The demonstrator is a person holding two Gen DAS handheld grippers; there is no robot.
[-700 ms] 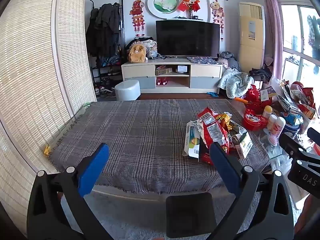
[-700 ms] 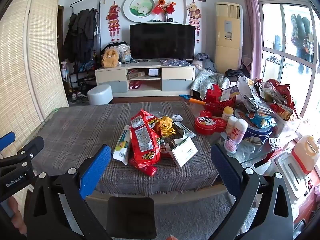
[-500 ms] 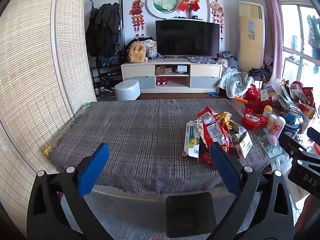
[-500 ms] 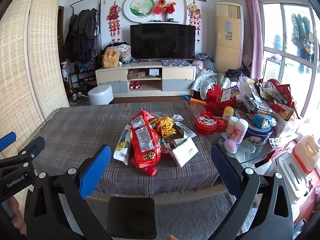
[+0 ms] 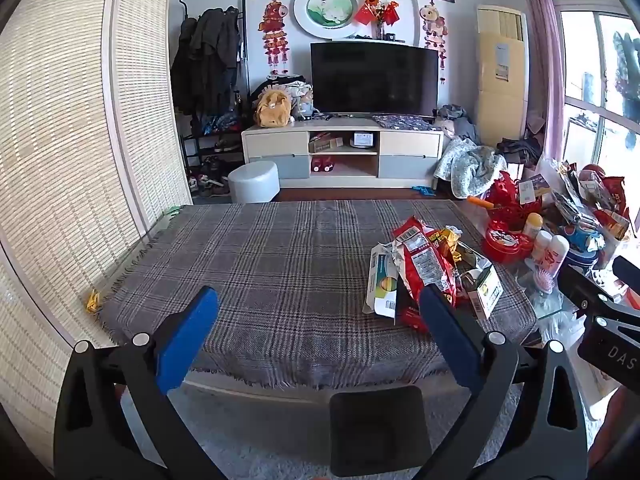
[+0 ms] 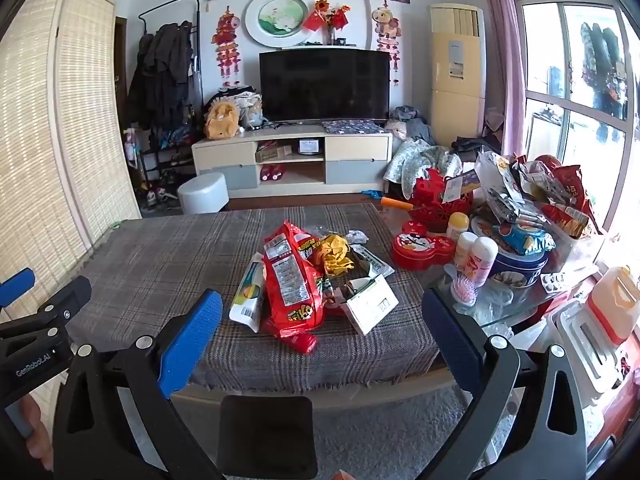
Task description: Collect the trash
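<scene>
A pile of trash lies on the plaid tablecloth [image 6: 160, 264]: a large red snack bag [image 6: 290, 284], a white and green wrapper [image 6: 248, 296], a crumpled yellow wrapper [image 6: 336, 254] and a torn white carton [image 6: 370, 304]. The red bag also shows in the left wrist view [image 5: 424, 268], right of centre. My right gripper [image 6: 320, 332] is open and empty, held before the table's near edge facing the pile. My left gripper [image 5: 316, 332] is open and empty, facing the bare cloth [image 5: 280, 264] left of the pile.
A glass side table to the right holds a red tin [image 6: 420, 246], two white bottles [image 6: 476, 258], a blue tin [image 6: 520, 268] and heaped snack bags [image 6: 532, 196]. A white stool [image 6: 203, 199] and a TV cabinet [image 6: 292, 160] stand beyond the table. A bamboo screen [image 5: 60, 160] stands at left.
</scene>
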